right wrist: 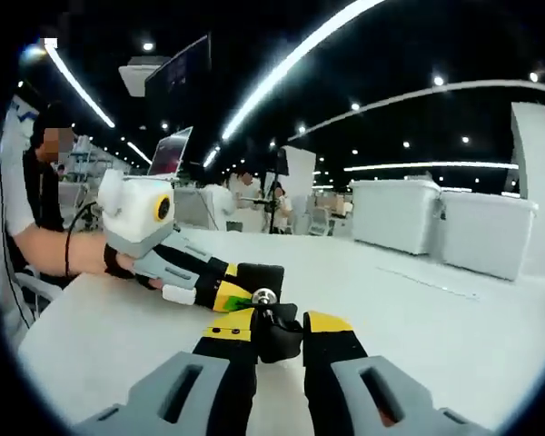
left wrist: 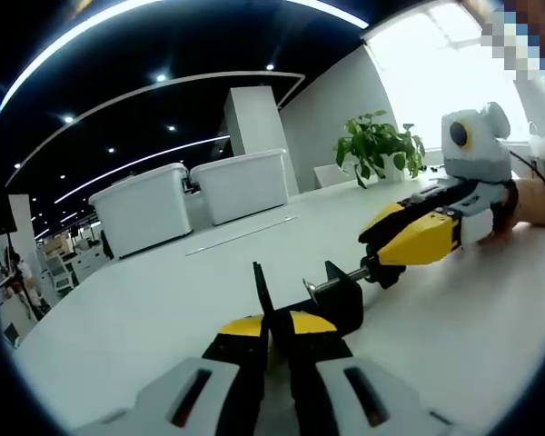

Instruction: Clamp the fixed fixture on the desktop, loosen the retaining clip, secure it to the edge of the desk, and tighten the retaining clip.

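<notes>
Black clamp [left wrist: 331,300] sits on the white desk [left wrist: 145,309], held between both grippers. Left gripper [left wrist: 274,329] has its jaws closed on the clamp's body from the near side in the left gripper view. Right gripper [left wrist: 381,259] comes in from the right, jaws pinched on the end of the clamp's screw rod [left wrist: 338,280]. Right gripper view: right gripper [right wrist: 277,331] jaws grip the screw knob [right wrist: 265,296], left gripper [right wrist: 220,289] opposite. 2 white bins [left wrist: 195,195] and a potted plant [left wrist: 377,145] sit far back on the desk.

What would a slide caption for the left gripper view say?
Left gripper grips a black clamp; right gripper holds its screw.
</notes>
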The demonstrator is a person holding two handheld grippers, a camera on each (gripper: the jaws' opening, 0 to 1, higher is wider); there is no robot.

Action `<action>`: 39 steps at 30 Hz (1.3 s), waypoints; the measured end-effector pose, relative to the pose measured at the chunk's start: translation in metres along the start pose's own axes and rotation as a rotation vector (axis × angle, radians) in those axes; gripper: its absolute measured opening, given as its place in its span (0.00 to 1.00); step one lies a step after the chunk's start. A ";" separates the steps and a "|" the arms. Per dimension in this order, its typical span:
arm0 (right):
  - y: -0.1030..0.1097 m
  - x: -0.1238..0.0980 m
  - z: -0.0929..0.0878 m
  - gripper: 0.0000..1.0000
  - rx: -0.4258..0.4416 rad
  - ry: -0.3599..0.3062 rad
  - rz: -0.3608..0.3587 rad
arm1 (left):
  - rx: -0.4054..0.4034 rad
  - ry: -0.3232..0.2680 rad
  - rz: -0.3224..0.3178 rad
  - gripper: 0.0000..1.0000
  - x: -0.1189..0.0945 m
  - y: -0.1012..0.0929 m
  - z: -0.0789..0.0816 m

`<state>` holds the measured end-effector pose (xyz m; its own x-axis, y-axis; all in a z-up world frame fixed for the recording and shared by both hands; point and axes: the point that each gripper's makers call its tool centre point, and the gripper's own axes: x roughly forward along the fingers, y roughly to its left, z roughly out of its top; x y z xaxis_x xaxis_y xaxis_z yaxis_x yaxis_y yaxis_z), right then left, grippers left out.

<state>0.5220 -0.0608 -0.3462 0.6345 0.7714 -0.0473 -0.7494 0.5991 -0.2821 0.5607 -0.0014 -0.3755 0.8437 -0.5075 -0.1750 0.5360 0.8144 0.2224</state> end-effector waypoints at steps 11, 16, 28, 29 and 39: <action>0.008 0.004 0.002 0.18 -0.323 0.013 -0.045 | 0.001 0.003 0.003 0.08 -0.001 0.000 -0.001; 0.004 0.004 -0.008 0.29 -0.208 0.061 -0.019 | 0.006 0.003 0.004 0.08 -0.001 0.000 -0.001; -0.036 -0.012 0.004 0.27 0.661 -0.081 0.026 | 0.020 0.000 0.008 0.08 -0.001 0.001 -0.001; -0.036 -0.011 -0.002 0.27 0.654 -0.053 0.021 | 0.021 0.000 0.008 0.08 -0.001 0.001 -0.001; -0.010 -0.001 -0.013 0.25 0.567 0.049 0.095 | 0.021 -0.001 0.008 0.08 -0.001 0.001 0.000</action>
<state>0.5314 -0.0701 -0.3556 0.5571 0.8250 -0.0951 -0.7794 0.5589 0.2831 0.5599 0.0000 -0.3754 0.8480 -0.5010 -0.1726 0.5296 0.8124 0.2440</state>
